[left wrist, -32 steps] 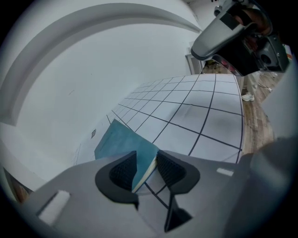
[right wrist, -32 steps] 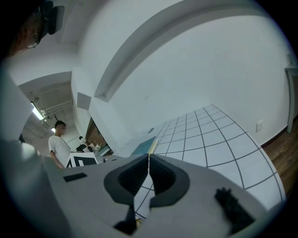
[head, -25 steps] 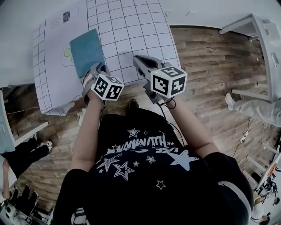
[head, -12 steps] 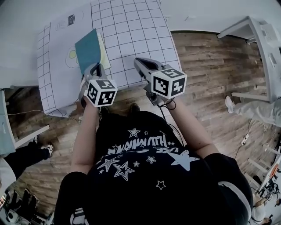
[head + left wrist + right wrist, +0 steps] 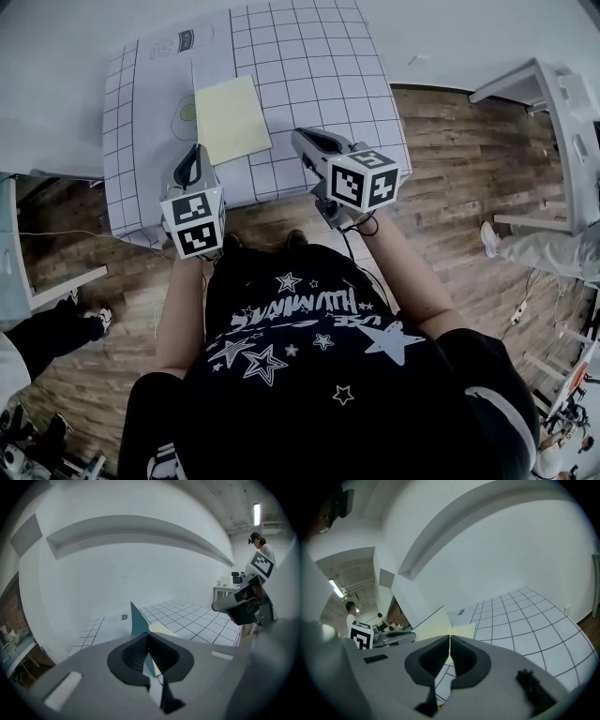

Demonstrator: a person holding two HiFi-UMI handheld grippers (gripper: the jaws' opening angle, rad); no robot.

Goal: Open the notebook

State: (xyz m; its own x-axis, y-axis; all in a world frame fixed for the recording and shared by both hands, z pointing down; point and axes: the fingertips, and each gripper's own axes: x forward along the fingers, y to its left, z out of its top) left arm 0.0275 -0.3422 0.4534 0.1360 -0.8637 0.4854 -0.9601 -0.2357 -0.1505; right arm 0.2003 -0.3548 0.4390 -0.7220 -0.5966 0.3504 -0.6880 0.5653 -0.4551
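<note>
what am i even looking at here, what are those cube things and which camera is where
There is no robot here. A person holds a hand tool in each hand, and each tool ends in tongs. The marked cube on each tool is simply part of it.

The head view comes from a camera on the person's head, looking steeply down. The other two pictures come from a camera riding on each tool, looking along its tongs.

On the grid sheet lies a notebook, with a yellow page showing. The left tongs are shut on its teal cover and hold it up off the pages. The right tongs are shut with nothing in them, just to the right of the notebook.
</note>
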